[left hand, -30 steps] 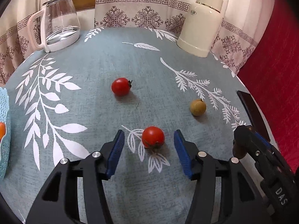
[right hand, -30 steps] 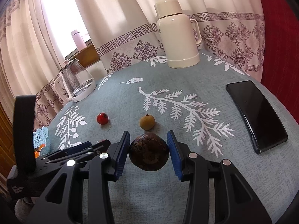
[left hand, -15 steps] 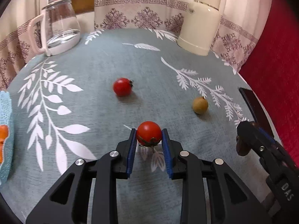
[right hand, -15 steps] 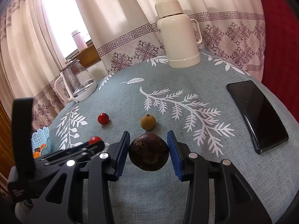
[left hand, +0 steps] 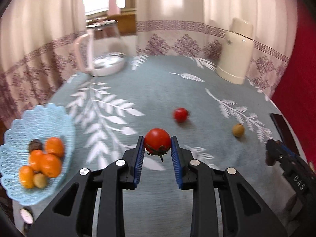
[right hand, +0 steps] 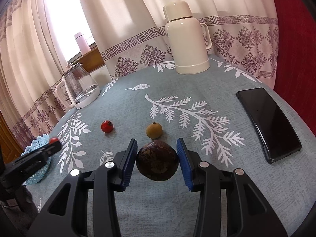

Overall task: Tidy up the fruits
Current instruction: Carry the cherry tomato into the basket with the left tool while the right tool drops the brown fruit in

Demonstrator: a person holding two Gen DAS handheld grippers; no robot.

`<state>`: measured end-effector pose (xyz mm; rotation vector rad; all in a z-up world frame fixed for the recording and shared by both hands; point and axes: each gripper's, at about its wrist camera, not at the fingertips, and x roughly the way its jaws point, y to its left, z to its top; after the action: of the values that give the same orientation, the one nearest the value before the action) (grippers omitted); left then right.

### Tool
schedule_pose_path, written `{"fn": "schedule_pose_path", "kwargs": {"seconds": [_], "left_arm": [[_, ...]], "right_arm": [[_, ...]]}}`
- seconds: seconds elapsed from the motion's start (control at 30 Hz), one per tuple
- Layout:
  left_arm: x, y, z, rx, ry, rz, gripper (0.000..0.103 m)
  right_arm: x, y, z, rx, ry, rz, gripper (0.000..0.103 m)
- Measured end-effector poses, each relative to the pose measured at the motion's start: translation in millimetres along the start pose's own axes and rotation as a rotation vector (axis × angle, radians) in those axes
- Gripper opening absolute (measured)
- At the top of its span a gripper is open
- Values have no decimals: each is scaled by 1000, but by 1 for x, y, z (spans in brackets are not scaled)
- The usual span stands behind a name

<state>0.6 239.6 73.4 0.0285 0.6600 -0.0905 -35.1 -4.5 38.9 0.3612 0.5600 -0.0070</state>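
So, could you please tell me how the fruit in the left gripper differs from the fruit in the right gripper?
The tomato in the left gripper is bright red and glossy; the brown fruit in the right gripper is dark and dull. The tomato is smaller, so the left jaws stand closer together. Both are round and clamped between blue pads.

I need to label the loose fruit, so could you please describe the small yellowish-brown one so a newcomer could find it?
Start at the cream thermos at the table's far edge and come toward the camera over the white fern print. The yellowish-brown fruit lies there, right of a loose red tomato; it alone is tan, matte and lying free.
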Motion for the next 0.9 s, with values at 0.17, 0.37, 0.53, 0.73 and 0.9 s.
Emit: {"fn": "schedule_pose_path", "kwargs": {"seconds": [0.17,0.37,0.53,0.73,0.9], "left_arm": [[-15,30,0,-36,-31,61,27],[-29,64,-3,-79,-59,133,28],[-37,92,-7,-119,-64,178,27],[-40,116,-12,-149,-61,221,27],[-40,131,-17,-169,-56,239,27]], "right_arm": [[-1,3,0,-11,-5,-13,42],[-4,5,0,-21,-11,-29,42],[-6,9,1,-33,-16,-36,42],[-10,14,4,-42,-24,-32,42],[-13,19,4,-44,-27,-22,42]]}}
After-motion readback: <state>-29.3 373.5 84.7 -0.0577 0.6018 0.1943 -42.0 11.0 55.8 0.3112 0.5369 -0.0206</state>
